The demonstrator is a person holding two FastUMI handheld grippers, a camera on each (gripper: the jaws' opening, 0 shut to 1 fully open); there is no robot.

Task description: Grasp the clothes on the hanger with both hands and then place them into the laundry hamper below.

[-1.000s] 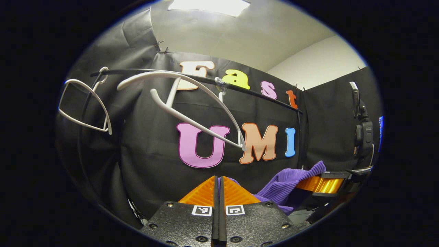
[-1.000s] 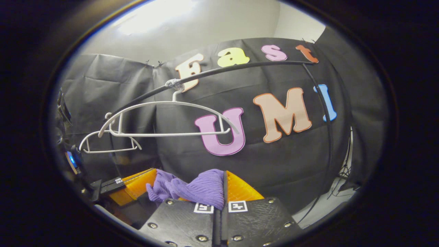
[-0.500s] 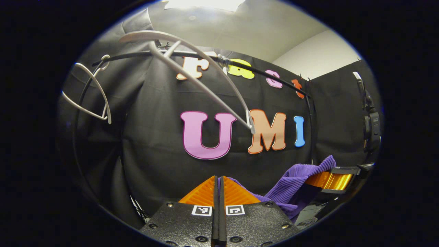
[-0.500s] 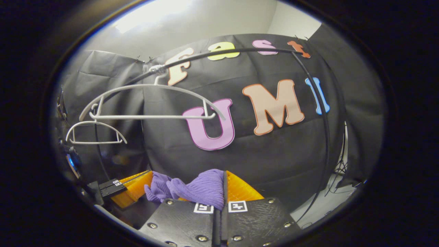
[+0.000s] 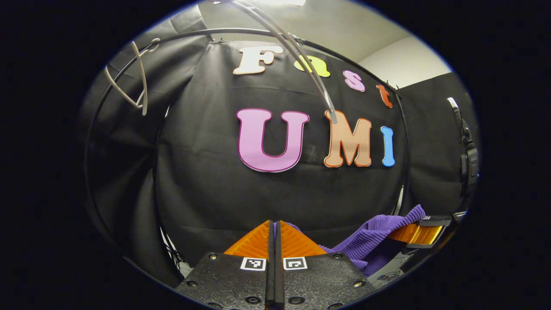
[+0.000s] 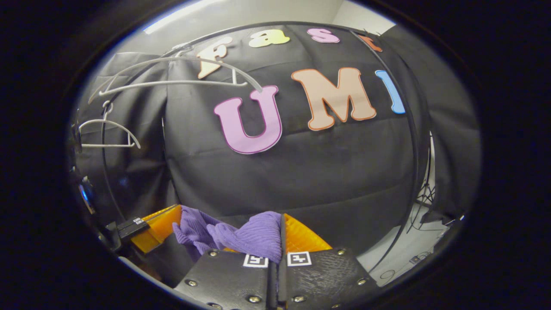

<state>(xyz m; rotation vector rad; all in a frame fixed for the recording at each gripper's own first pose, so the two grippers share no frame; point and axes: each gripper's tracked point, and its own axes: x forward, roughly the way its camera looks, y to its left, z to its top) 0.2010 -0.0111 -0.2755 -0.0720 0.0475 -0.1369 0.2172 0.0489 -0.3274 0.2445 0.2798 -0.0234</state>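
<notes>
In the left gripper view, the left gripper (image 5: 274, 230) has its fingers pressed together with only a thin dark line between them. Purple knitted cloth (image 5: 370, 234) peeks out just past the fingertips and runs off to the right, so the fingers seem to pinch an edge of it, though the pinched part itself is hidden. At the far end of that cloth the other gripper (image 5: 419, 232) shows, with the cloth draped over its finger.

In the right gripper view, the right gripper (image 6: 280, 230) is also closed tight. A thick fold of the purple cloth (image 6: 254, 237) is bunched over its left finger and goes down into the seam between the two fingers, so it is clamped there. From there the cloth sags to the left toward the left gripper (image 6: 150, 224), which sits low at the edge of the picture, touching the cloth's far end.

So the cloth hangs stretched between the two grippers, low in both pictures and well below the hangers.

Above, a thin black rail (image 6: 280, 26) arches across the black cloth wall (image 6: 301, 163). Two pale hangers hang bare from it: a nearer hanger (image 6: 181, 73) up high, and a farther hanger (image 6: 107, 135) lower at the left. In the left gripper view the same nearer hanger (image 5: 301, 56) sweeps down from the top, and the other (image 5: 133, 82) hangs at upper left.

No hamper can be made out.
</notes>
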